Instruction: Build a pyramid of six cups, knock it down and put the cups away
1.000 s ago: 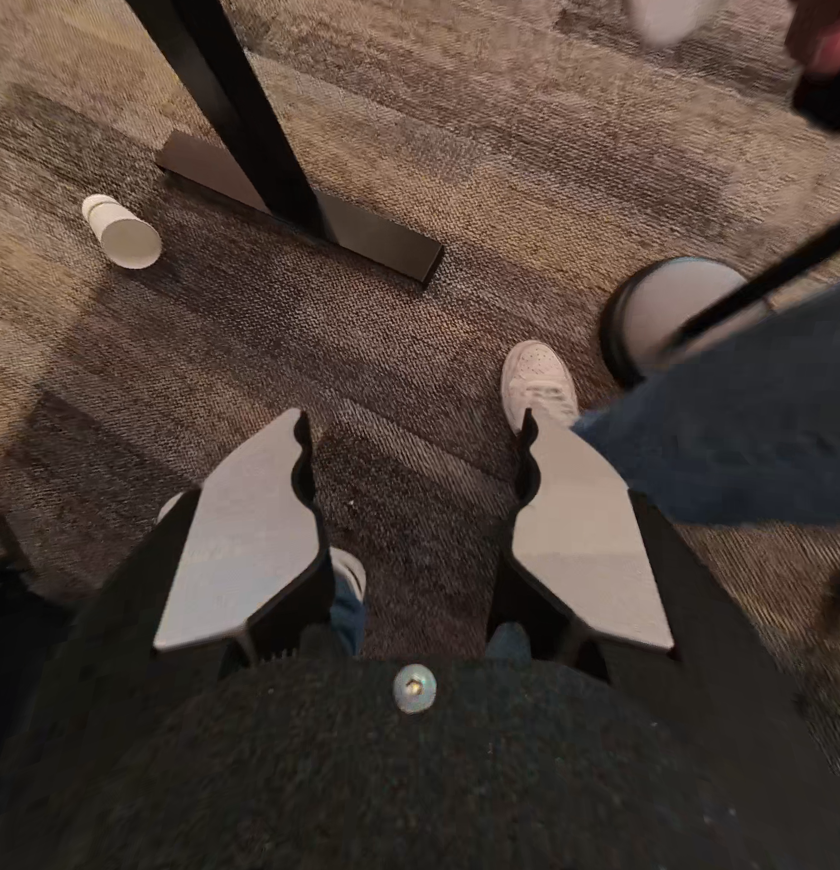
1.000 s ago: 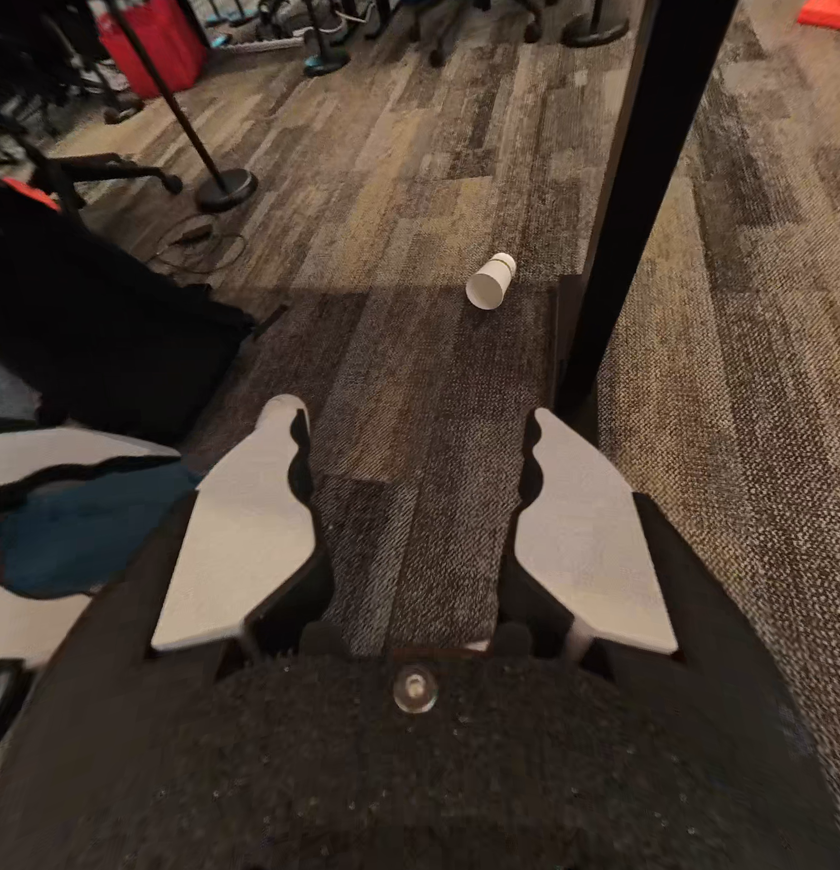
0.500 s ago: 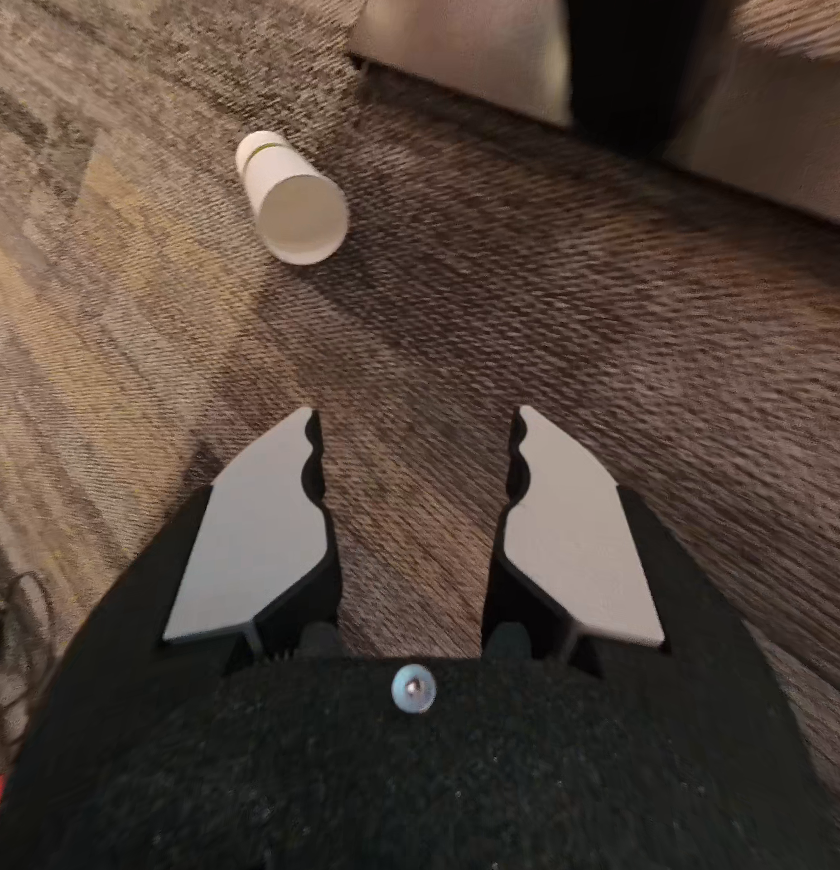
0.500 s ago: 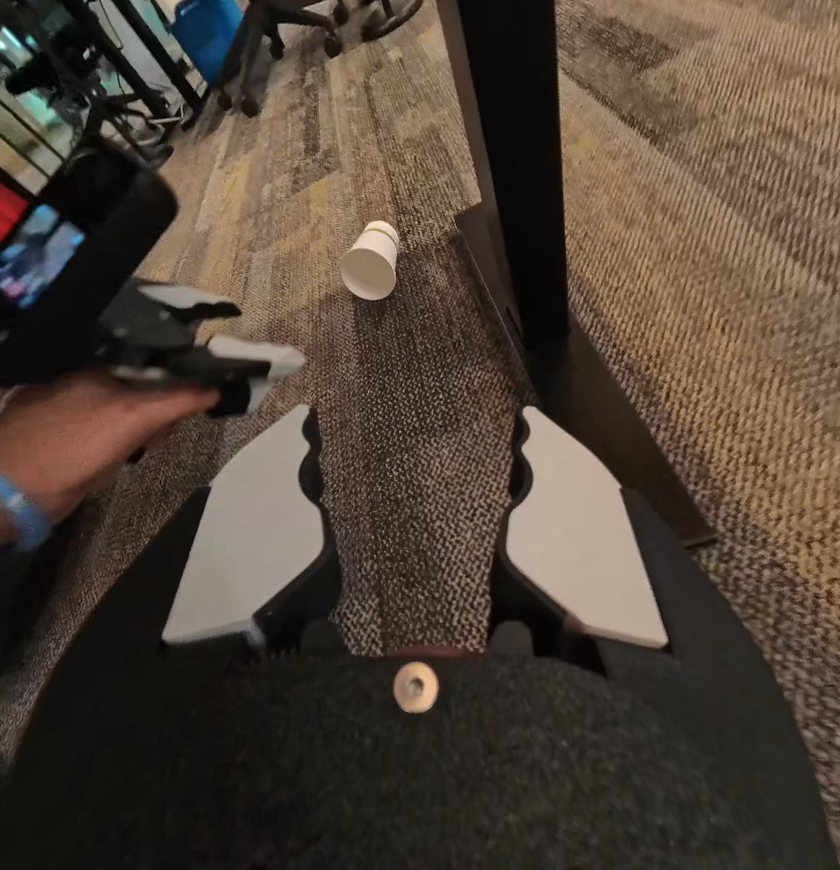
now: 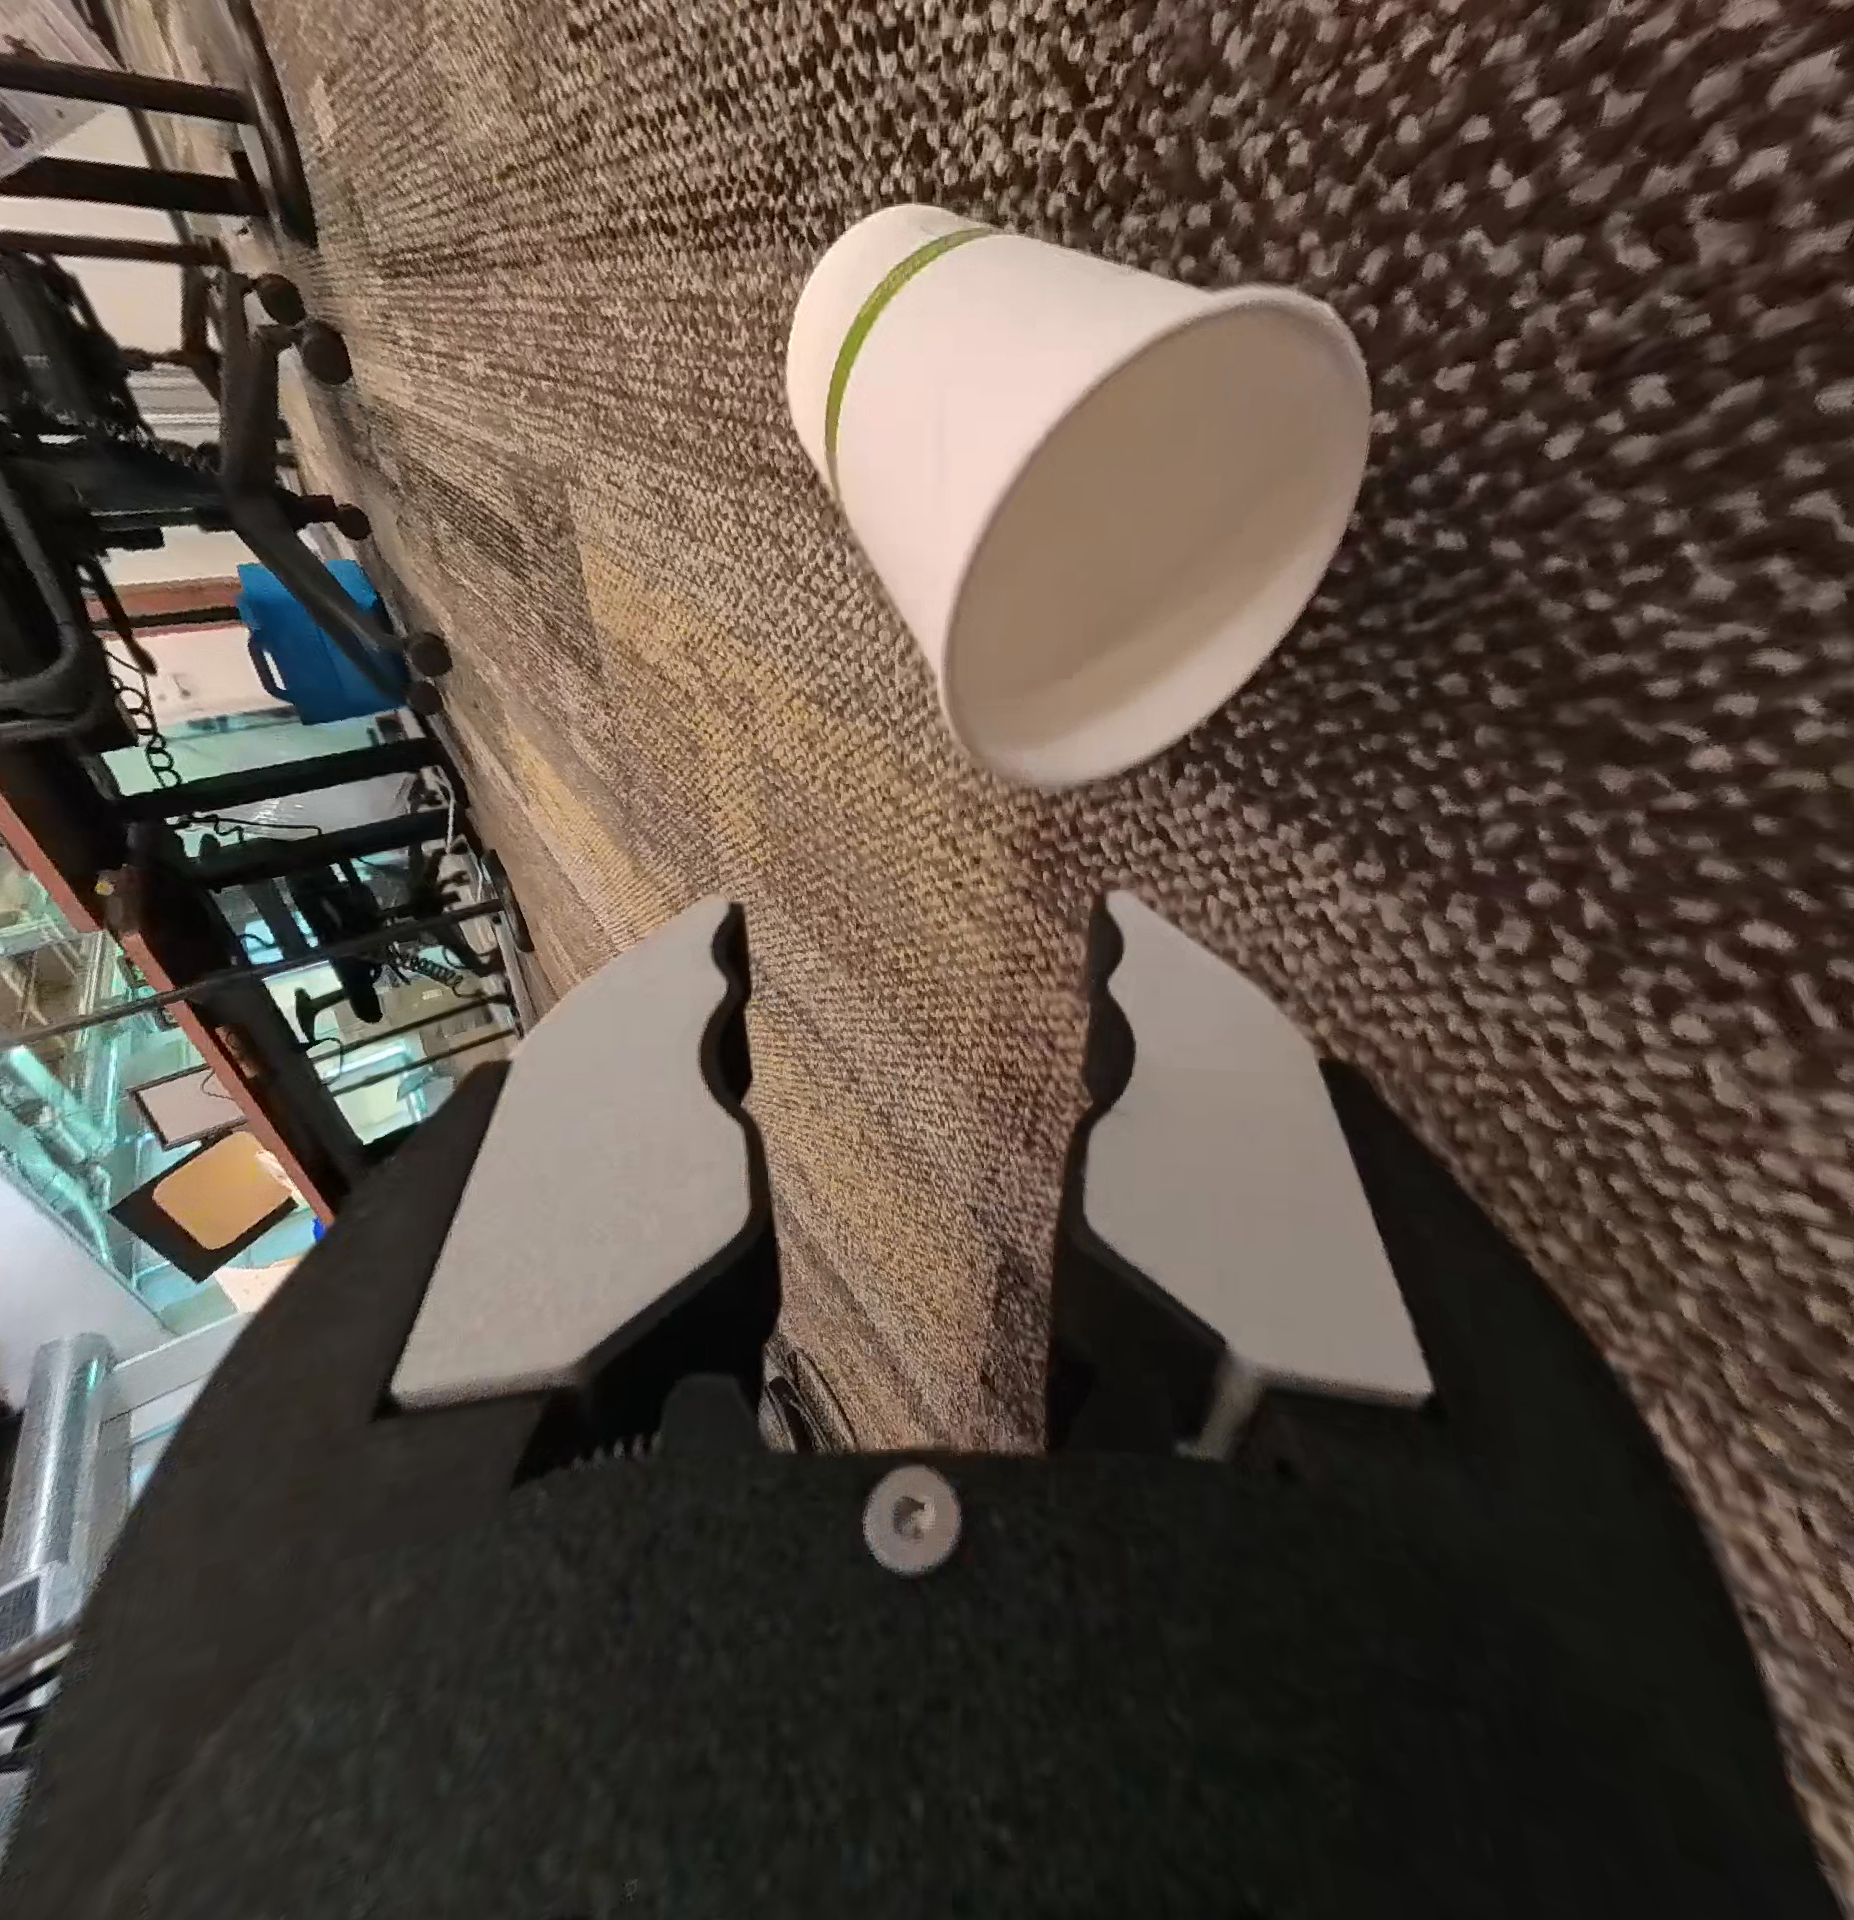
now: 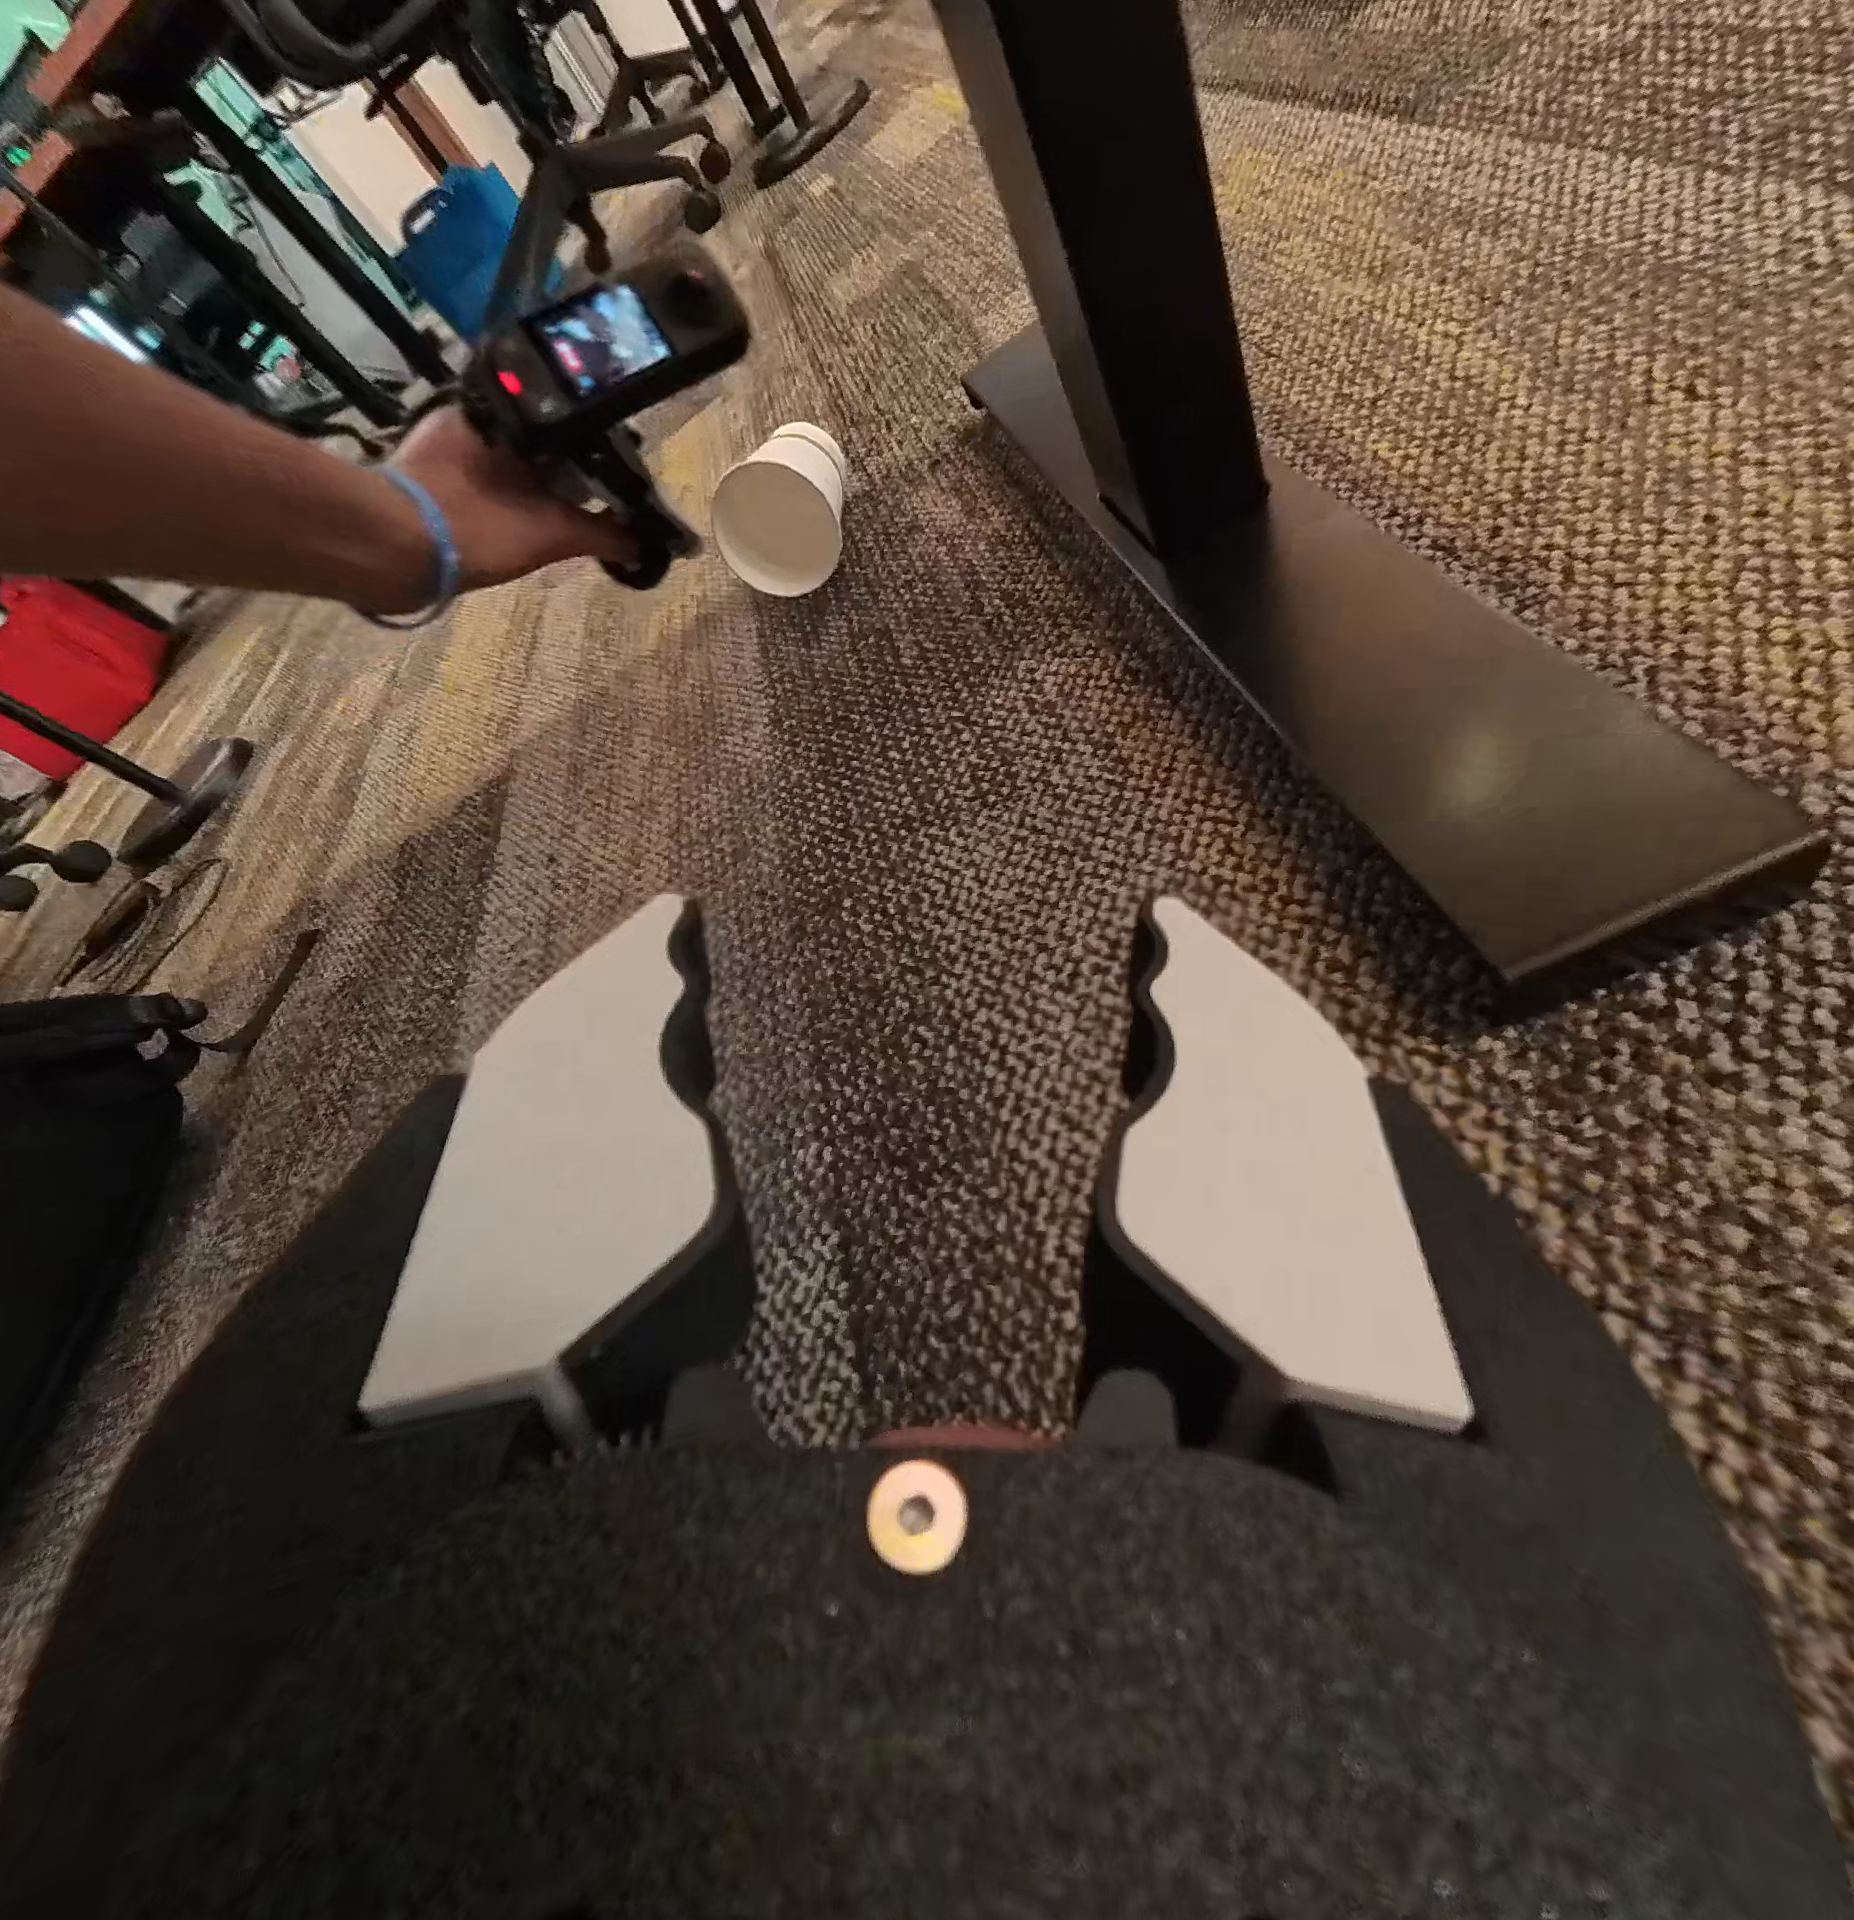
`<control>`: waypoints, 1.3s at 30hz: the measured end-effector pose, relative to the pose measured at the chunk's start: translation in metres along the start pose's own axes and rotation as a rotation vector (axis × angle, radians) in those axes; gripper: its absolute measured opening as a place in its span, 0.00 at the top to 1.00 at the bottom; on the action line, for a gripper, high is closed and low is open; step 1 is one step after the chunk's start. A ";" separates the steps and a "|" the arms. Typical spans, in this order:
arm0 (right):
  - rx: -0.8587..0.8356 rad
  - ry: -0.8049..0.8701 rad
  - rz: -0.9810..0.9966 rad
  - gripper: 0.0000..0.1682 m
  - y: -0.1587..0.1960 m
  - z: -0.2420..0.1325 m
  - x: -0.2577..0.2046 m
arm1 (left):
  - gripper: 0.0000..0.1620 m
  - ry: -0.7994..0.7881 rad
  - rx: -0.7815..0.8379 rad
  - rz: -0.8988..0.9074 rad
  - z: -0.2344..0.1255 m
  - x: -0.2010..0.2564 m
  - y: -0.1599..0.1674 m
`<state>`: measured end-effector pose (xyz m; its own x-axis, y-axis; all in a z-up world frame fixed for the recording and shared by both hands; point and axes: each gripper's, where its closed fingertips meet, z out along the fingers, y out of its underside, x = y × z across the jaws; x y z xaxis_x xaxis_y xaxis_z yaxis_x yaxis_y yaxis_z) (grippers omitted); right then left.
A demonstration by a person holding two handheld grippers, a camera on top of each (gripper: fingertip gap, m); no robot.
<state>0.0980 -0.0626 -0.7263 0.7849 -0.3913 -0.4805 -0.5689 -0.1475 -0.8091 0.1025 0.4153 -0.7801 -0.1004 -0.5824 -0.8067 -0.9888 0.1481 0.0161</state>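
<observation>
One cup (image 5: 1027, 416) on carpet (image 5: 1525, 935), left tongs (image 5: 915, 914) open, near

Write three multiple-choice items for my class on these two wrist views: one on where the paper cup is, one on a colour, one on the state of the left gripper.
1. Where is the paper cup?
A. Lying on its side on the carpet
B. Standing upright on a table
C. Held between the fingers

2. What colour is the stripe round the cup near its base?
A. Red
B. Green
C. Blue

3. What is the state of the left gripper?
A. Shut on the cup
B. Shut with nothing held
C. Open, just short of the cup

Key: 1 A, since both views show it tipped over on the carpet with its mouth toward the cameras, beside the black table foot. 2 B, since the left wrist view shows a thin green band. 3 C, since carpet shows between its fingers and the cup lies beyond their tips.
</observation>
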 end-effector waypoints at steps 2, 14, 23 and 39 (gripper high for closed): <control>-0.012 -0.009 -0.001 0.54 0.009 0.001 0.000 | 0.62 0.008 0.001 0.025 0.015 0.005 -0.010; -0.033 -0.031 -0.036 0.56 0.010 0.010 -0.004 | 1.00 -0.111 -0.013 0.003 0.033 -0.009 -0.024; -0.108 -0.042 -0.008 0.58 -0.015 -0.003 -0.041 | 1.00 -0.023 -0.120 -0.494 -0.099 0.022 0.088; -0.330 -0.251 -0.798 0.53 -0.161 -0.205 -0.198 | 1.00 0.577 -0.077 -0.314 -0.559 0.178 0.223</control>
<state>-0.0164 -0.1475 -0.4317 0.9854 0.1434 0.0922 0.1575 -0.5588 -0.8142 -0.1972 -0.1019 -0.5900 0.1726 -0.9264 -0.3346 -0.9836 -0.1438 -0.1090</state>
